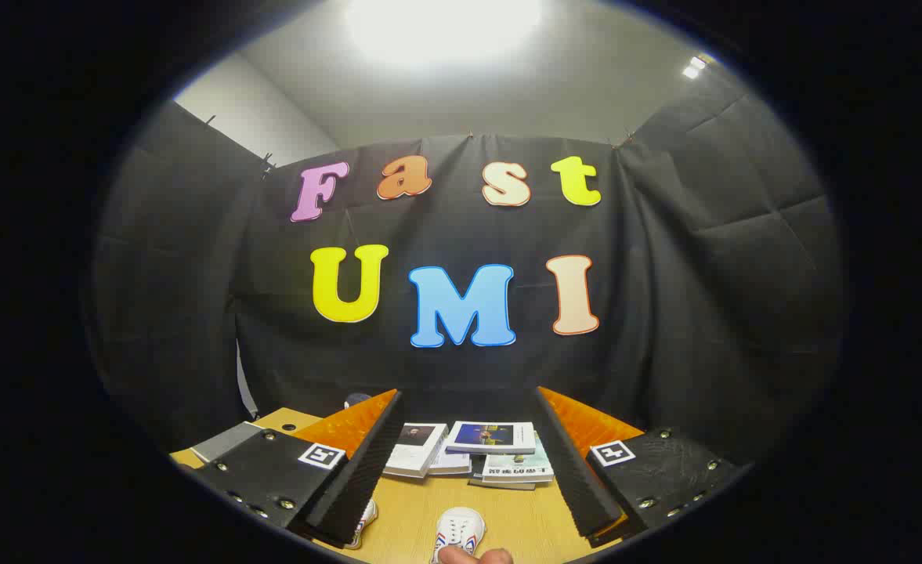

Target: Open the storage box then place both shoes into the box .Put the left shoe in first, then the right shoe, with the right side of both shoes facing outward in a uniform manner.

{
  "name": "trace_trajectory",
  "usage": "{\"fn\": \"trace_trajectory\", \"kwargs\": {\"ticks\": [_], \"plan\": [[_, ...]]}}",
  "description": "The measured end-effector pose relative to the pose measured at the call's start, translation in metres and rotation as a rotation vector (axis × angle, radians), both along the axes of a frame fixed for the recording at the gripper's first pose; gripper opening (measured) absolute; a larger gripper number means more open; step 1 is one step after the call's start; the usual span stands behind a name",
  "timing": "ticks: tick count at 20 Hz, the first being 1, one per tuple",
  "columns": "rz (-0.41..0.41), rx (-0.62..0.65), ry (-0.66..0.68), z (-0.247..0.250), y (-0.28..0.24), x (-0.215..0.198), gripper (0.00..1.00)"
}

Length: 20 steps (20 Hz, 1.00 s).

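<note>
My gripper (468, 462) is held high and level above the wooden table (413, 509), its two fingers spread wide apart with nothing between them. Below the gap, near the table's front, a white shoe (459, 533) with coloured side stripes points its toe away from me; a person's fingertips (476, 556) touch its near end. A second white shoe (365, 523) peeks out from under the left finger (359, 470), mostly hidden by it. I see no storage box in this view.
Several books and magazines (476, 450) lie stacked at the far side of the table, beyond the fingers. A grey flat object (225, 440) rests at the table's left corner. The black cloth wall closes the booth right behind the table.
</note>
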<state>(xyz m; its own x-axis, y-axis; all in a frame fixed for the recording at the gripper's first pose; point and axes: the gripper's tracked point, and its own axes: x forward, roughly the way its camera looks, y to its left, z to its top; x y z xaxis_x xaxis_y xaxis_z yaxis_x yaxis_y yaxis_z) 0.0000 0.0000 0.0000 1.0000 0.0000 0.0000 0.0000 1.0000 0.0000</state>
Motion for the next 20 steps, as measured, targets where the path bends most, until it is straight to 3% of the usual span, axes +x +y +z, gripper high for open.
{"fn": "trace_trajectory", "kwargs": {"ticks": [20], "plan": [[0.001, 0.027, 0.038, -0.019, 0.007, 0.019, 0.98]]}}
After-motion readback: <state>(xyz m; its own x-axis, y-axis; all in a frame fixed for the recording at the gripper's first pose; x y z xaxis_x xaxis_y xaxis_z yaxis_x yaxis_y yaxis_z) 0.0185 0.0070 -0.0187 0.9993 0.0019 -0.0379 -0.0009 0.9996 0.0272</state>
